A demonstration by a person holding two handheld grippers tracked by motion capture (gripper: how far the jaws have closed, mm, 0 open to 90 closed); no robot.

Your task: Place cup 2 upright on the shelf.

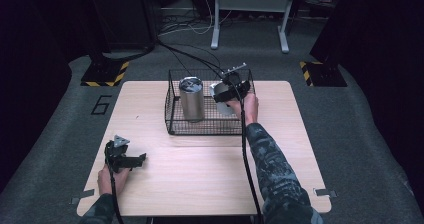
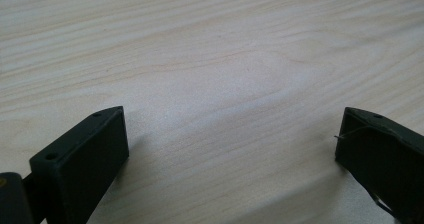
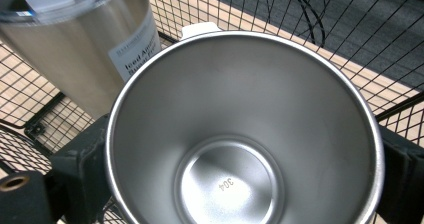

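Steel cup [image 3: 240, 134] gripped over the wire basket [image 1: 172, 115]

The right gripper [image 1: 231, 90] is clamped across the cup, with the tall tumbler [image 1: 191, 99] at nine o'clock; keep it level and clear of that tumbler. The left gripper [image 1: 131, 160] rests jaws apart on the table [image 1: 210, 174].

Wooden table on grey carpet, with stands and cables behind

The light wooden table [image 1: 200, 179] has pale grain running across its top; small grey tabs sit at its near corners, one at the right [image 1: 325, 192]. Grey carpet [image 1: 360, 134] surrounds it, marked with a dark figure 6 [image 1: 101, 104] to the left. Two black bases edged in yellow-and-black hazard tape stand beyond the far corners, one left [image 1: 105, 73] and one right [image 1: 322, 73]. A grey metal stand [image 1: 250, 14] rises at the back, with black cables [image 1: 187, 51] trailing over the floor near it
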